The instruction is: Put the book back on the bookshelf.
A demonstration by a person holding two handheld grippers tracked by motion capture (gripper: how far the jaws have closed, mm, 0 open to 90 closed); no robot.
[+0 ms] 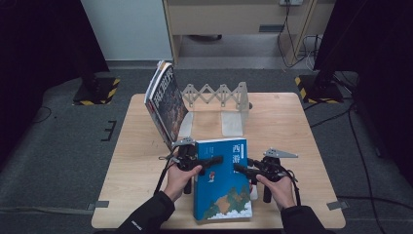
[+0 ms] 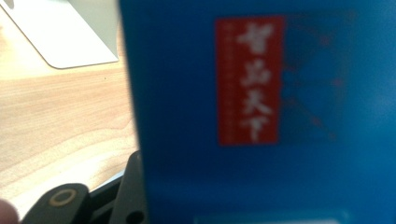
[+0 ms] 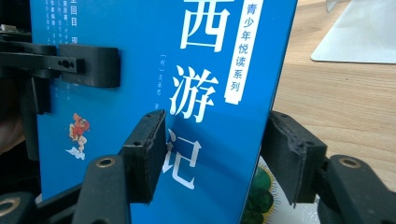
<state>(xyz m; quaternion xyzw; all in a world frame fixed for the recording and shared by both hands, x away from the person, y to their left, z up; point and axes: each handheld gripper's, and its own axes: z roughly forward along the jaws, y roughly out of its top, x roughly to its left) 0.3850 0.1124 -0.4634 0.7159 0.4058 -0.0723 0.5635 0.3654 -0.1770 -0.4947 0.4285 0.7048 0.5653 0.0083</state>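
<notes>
high view: nearest the person, a blue book [image 1: 223, 179] is held over the wooden surface [image 1: 131, 161] between two grippers, its cover facing up and its far end raised. the left gripper [image 1: 209, 162] is seen at the book's left edge, and in the right gripper view one of its jaws is pressed flat on the cover; it is judged to be clamped on the book, though the lower jaw is hidden. the right gripper [image 1: 242, 168] is set at the book's right edge, and in the right gripper view [image 3: 212, 158] its jaws stand one on each face of the book, closed on that edge or nearly so.

farther off, a second book [image 1: 165, 103] is leaned against the left end of a white bookend rack [image 1: 221, 97], with an open slot left beside it.

the step in hand is judged to be standing the blue book up and moving it to the rack. for that to be done well, both grips should be kept firm and level, the book should be tipped upright without twisting, and it should be guided in beside the leaning book so that one is not knocked over.
</notes>
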